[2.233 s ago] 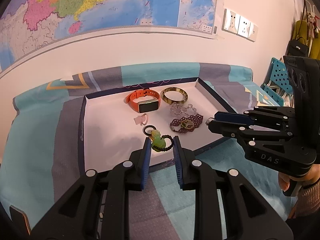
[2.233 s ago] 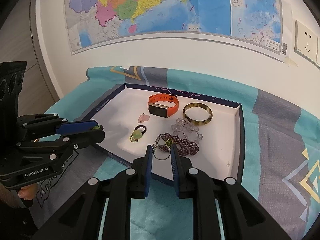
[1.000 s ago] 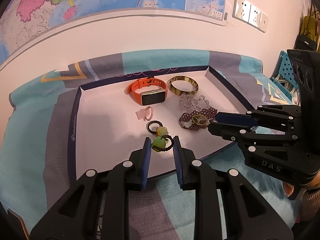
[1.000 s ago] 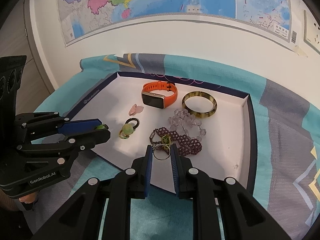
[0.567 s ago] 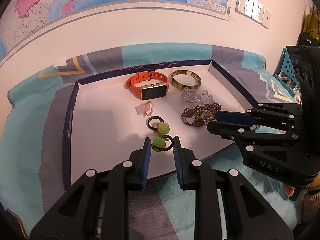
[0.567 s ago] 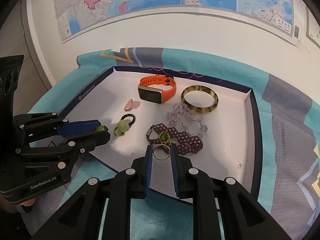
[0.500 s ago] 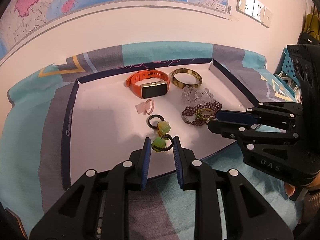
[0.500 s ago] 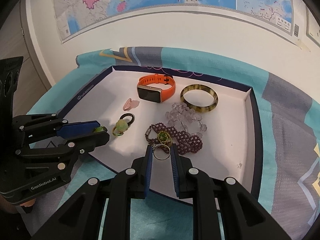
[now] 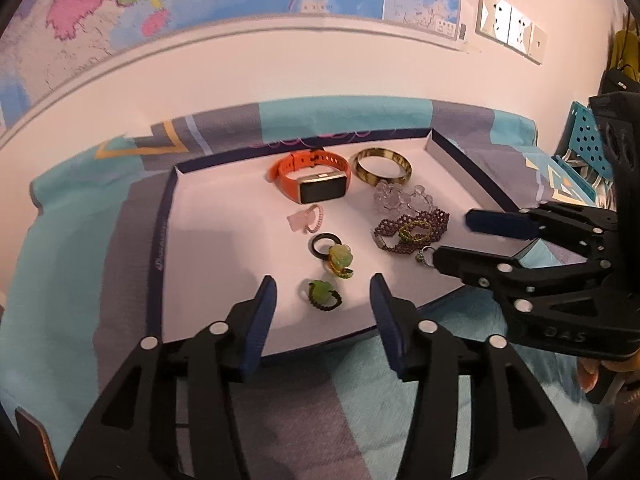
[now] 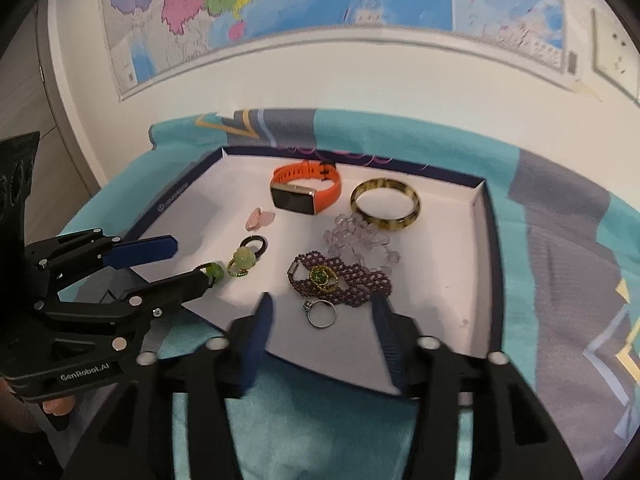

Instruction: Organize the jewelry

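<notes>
My left claw (image 9: 322,304) now stands wide open; half a second ago it was pinched on the green bead ring (image 9: 323,293), which now lies loose on the white floor of the tray (image 9: 208,264), between my fingers and touching neither. My right claw (image 10: 320,316) has let go in the same instant: the thin silver ring (image 10: 321,313) it was holding rests flat near the tray's front edge, just below the purple beaded bracelet (image 10: 340,276). So I judge both rings are delivered, and the next step is to back away or go for another piece.

Outward from the green ring lie a yellow-green stone ring (image 9: 340,258) leaning on a plain black band (image 9: 323,244), then a small pink ring (image 9: 306,220). The purple bracelet is a dense weave of tiny beads with a green and gold piece on it; behind it sits a clear, knobbly crystal bracelet (image 9: 402,200). At the back are a smooth orange watch (image 9: 310,176) with a glossy dark face and a mottled brown bangle (image 9: 383,166), hard and round. The tray sits on a teal and grey cloth (image 9: 80,240) over the bench.
</notes>
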A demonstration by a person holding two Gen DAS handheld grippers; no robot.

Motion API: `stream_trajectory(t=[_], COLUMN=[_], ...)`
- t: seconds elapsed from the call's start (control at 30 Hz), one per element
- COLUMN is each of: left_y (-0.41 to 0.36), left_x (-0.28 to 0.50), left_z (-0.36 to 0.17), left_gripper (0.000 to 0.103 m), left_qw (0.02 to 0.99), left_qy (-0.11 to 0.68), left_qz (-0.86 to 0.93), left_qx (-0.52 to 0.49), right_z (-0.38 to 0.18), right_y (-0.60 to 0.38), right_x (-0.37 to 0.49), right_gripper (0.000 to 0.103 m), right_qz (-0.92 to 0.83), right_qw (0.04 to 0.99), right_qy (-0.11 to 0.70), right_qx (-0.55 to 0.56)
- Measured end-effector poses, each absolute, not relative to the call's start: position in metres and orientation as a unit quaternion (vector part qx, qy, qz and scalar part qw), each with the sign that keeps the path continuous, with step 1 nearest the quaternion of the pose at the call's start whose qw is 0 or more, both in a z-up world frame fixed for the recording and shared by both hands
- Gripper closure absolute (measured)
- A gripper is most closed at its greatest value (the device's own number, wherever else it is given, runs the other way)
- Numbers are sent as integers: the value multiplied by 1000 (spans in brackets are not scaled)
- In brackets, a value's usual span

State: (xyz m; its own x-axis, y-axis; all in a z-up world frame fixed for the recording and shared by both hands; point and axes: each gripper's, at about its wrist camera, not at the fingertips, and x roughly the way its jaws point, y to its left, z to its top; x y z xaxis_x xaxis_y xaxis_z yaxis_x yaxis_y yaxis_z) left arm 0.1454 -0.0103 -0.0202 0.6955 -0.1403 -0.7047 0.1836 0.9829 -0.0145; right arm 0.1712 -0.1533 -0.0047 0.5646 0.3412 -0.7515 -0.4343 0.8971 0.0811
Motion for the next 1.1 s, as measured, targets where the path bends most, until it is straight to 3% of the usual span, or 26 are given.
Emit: stream_trajectory(t=[0.07, 0.13, 0.17, 0.23, 0.43, 1.1], left_y=[-6, -3, -2, 1, 9, 16], left_x=[137, 127, 122, 112, 86, 55], left_z=[-15, -10, -8, -4, -4, -10], left_gripper=[31, 22, 17, 5, 6, 6], left_qw=[925, 931, 933, 937, 940, 936], left_qy=[370, 356, 351, 342, 335, 351], left_qz=[-85, -80, -76, -69, -55, -26], left_qx=[25, 22, 23, 24, 13, -14], right_z=[-1, 2, 3, 5, 4, 0], right_y=[-157, -163, -165, -169, -172, -167], right_x=[165, 157, 154, 144, 117, 82], right_gripper=[49, 33, 31, 19, 7, 7], right_qz=[217, 208, 206, 198, 179, 179], right_qw=[887, 893, 895, 899, 909, 906], right_qy=[404, 395, 392, 387, 373, 380], right_qx=[-55, -47, -46, -43, -53, -49])
